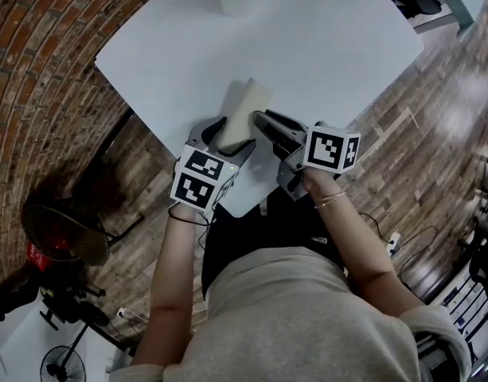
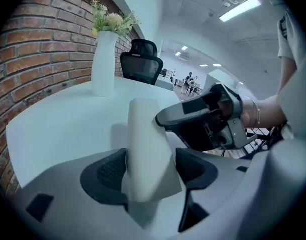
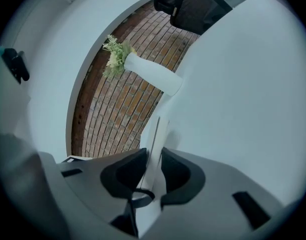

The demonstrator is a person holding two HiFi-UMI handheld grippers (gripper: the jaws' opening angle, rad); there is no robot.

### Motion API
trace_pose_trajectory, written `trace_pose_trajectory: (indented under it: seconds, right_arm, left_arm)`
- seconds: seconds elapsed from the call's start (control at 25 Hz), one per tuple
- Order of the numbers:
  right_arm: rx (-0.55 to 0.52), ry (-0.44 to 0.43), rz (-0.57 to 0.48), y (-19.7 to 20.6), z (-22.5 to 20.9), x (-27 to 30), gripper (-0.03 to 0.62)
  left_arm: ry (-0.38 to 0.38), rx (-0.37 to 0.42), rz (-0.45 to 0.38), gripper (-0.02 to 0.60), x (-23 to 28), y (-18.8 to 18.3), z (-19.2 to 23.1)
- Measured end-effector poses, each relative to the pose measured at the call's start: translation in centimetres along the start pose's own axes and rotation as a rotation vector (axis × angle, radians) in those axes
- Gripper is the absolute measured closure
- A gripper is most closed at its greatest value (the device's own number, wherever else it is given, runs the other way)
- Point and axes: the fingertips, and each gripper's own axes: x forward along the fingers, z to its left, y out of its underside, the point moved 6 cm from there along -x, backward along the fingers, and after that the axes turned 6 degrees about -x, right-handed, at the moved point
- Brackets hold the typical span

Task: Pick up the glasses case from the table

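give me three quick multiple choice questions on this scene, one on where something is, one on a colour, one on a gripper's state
1. Where does the tall white vase of green flowers stand?
A. inside a cardboard box
B. on the white table, beyond the case
C. on a wooden shelf

2. What colour is the flat tapered glasses case?
A. cream
B. red
C. black

3. How do the jaws of the left gripper stand?
A. shut on nothing
B. shut on the vase
C. apart, with the case between them

Answers:
1. B: the left gripper view shows the vase on the tabletop behind the case.
2. A: the head view shows the case as pale cream against the white top.
3. C: the left gripper view shows the case between the pads, with a gap at one of them.
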Motion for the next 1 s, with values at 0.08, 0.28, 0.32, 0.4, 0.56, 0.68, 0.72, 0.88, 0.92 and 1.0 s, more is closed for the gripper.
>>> trace_pose_trajectory:
  seconds: [0.08,0.28,0.32,0.4,0.56,0.68,0.72,0.88,0.92,1.0]
  right_arm:
    - [-0.012,-0.008,0.009,0.2,0.1,-0.1,0.504]
    - [-0.033,-0.026,0.021,0.2,0.1,-0.6,0.503]
    - [-0.04,-0.034,0.026,0.3,0.1,-0.7,0.501]
    - [-0.051,-0.054,0.033,0.4,0.1,-0.9,0.481]
    - [-0.014,-0.087,0.004,0.4,-0.1,-1.2,0.476]
    - [0.004,-0.114,-0.021,0.3,0.3,-1.1,0.437]
    - [0.005,-0.128,-0.03,0.3,0.5,-1.1,0.437]
    - [-0.01,-0.189,-0.087,-0.2,2.3,-1.6,0.456]
    - [-0.022,-0.198,-0.099,-0.3,2.8,-1.8,0.459]
    - [-0.055,-0.214,-0.129,-0.6,4.4,-2.4,0.464]
  left_arm:
    - [-0.005,0.001,0.013,0.289,0.4,0.1,-0.1]
    - [0.001,0.035,0.019,0.282,0.5,0.0,-0.2]
    - [-0.005,0.054,0.017,0.278,0.5,0.0,-0.3]
    - [-0.03,0.11,0.016,0.278,0.3,0.0,-0.4]
    - [-0.049,0.177,-0.001,0.278,-0.3,-0.3,-0.7]
    - [-0.04,0.221,-0.03,0.278,-0.9,-0.8,-1.3]
    - [-0.032,0.236,-0.04,0.278,-1.1,-0.9,-1.5]
    - [-0.008,0.278,-0.093,0.278,-2.5,-1.4,-2.6]
    - [-0.015,0.29,-0.105,0.278,-3.0,-1.7,-2.9]
    - [-0.032,0.314,-0.129,0.278,-4.1,-2.1,-3.3]
